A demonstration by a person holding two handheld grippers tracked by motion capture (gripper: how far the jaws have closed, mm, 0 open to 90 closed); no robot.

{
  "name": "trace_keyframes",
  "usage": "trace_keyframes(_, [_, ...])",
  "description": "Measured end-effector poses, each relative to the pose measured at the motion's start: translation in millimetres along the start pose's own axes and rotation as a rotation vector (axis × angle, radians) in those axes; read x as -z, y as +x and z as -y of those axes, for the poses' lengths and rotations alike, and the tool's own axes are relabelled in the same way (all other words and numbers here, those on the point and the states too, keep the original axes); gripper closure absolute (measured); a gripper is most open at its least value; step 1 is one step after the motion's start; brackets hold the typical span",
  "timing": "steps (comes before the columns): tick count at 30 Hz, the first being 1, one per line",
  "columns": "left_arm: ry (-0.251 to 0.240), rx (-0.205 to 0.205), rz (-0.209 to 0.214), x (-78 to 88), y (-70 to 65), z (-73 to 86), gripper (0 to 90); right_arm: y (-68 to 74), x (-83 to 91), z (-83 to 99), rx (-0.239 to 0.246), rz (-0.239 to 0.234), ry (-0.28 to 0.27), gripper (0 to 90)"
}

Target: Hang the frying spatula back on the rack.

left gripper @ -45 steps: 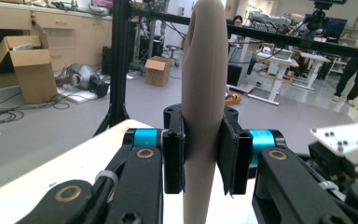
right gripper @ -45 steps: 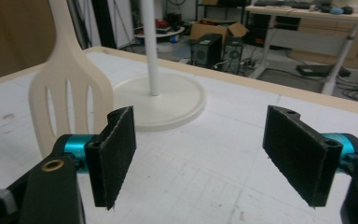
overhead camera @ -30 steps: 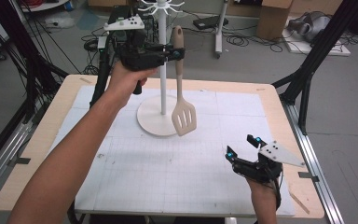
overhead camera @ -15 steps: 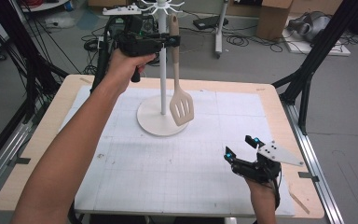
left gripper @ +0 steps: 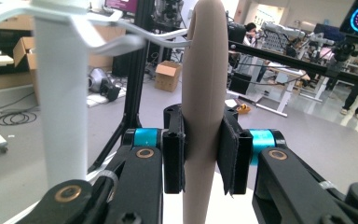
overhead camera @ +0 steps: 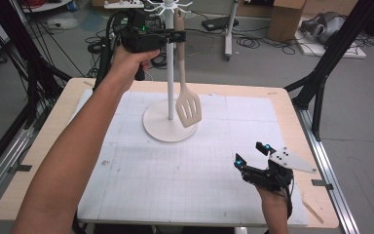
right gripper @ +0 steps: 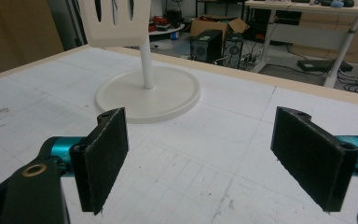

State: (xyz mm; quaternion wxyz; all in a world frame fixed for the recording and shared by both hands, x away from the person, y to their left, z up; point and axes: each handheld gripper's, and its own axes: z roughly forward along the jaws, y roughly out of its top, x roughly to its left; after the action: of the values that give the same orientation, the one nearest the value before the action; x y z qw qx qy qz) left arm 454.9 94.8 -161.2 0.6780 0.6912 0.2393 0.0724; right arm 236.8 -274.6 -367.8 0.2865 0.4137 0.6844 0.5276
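Observation:
A beige slotted spatula [overhead camera: 188,108] hangs upright beside the pole of a white hook stand [overhead camera: 170,73], its head just above the stand's round base [overhead camera: 163,130]. My left gripper [overhead camera: 176,35] is shut on the upper handle [left gripper: 204,93], close under the stand's hooks [left gripper: 116,42]. In the left gripper view the gripper [left gripper: 204,156] clamps the handle from both sides, with the pole [left gripper: 60,102] to its left. My right gripper [overhead camera: 251,153] rests open low over the table's near right part, nothing between its pads [right gripper: 103,158]. It faces the base [right gripper: 149,93] and the spatula head [right gripper: 114,21].
A white gridded mat [overhead camera: 175,170] covers the wooden table [overhead camera: 292,112]. Black frame struts [overhead camera: 321,78] rise at the right and left edges. Cables and boxes lie on the floor beyond the far edge.
My left gripper has raised the spatula along the pole, bringing the handle's top up near the hooks. The right gripper has stayed in place, open.

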Motion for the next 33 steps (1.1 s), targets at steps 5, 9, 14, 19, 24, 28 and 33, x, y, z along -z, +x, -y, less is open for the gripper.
trace_keyframes(5, [0.021,0.028,-0.021,-1.9,4.8,2.7,73.4,-1.4,-0.2,0.6,0.004,0.001,-0.001,17.7])
trace_keyframes(9, [0.024,0.019,-0.037,-3.2,4.3,4.3,73.3,-2.1,0.1,1.3,0.005,0.003,-0.002,17.7])
trace_keyframes(14, [0.032,-0.051,-0.080,1.5,-2.1,5.0,72.1,-2.9,1.7,2.6,-0.002,0.009,0.006,17.7])
trace_keyframes(19, [0.005,-0.118,-0.148,17.2,-12.6,11.1,49.1,-4.8,1.8,4.6,0.008,0.027,0.024,17.7])
trace_keyframes(24, [-0.029,-0.155,-0.188,45.4,-20.8,24.5,39.4,-5.3,0.9,7.0,0.017,0.048,0.063,17.7])
trace_keyframes(28, [-0.033,-0.181,-0.207,70.6,-27.0,46.6,32.2,-5.3,0.8,7.0,0.026,0.058,0.068,17.7])
trace_keyframes(33, [-0.051,-0.163,-0.220,100.6,-32.1,79.0,20.8,-5.5,0.8,8.4,0.020,0.054,0.073,17.7])
